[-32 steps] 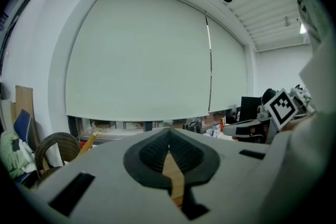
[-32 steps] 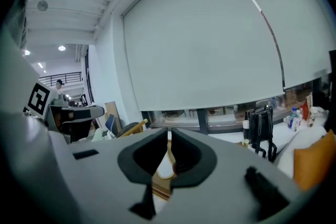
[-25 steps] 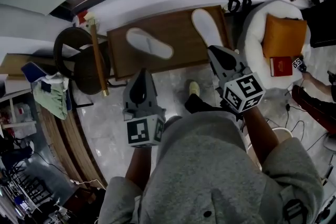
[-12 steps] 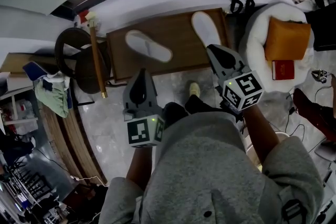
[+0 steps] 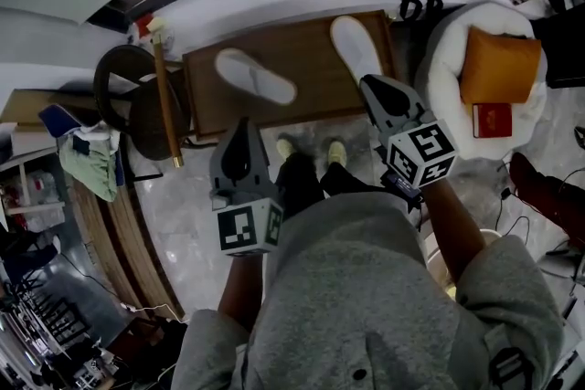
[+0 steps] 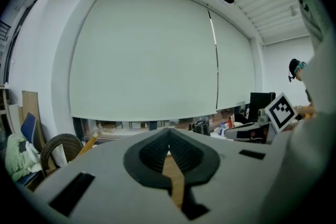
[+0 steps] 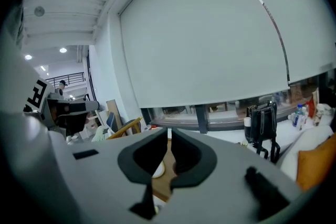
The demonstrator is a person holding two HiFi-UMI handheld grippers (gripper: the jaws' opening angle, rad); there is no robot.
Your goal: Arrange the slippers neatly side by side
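White left slipper (image 5: 256, 76) and right slipper (image 5: 356, 46) lie well apart on the worktop (image 5: 315, 82), probably light and floppy, best pinched at the heel rim, while the left gripper (image 5: 243, 129) and right gripper (image 5: 373, 89) have their jaws clenched on nothing.

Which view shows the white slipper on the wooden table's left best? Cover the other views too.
The head view: the slipper lies whole on the wooden table. The left gripper view shows only brown wood between its jaws. The right gripper view shows a white sliver, too little to identify.
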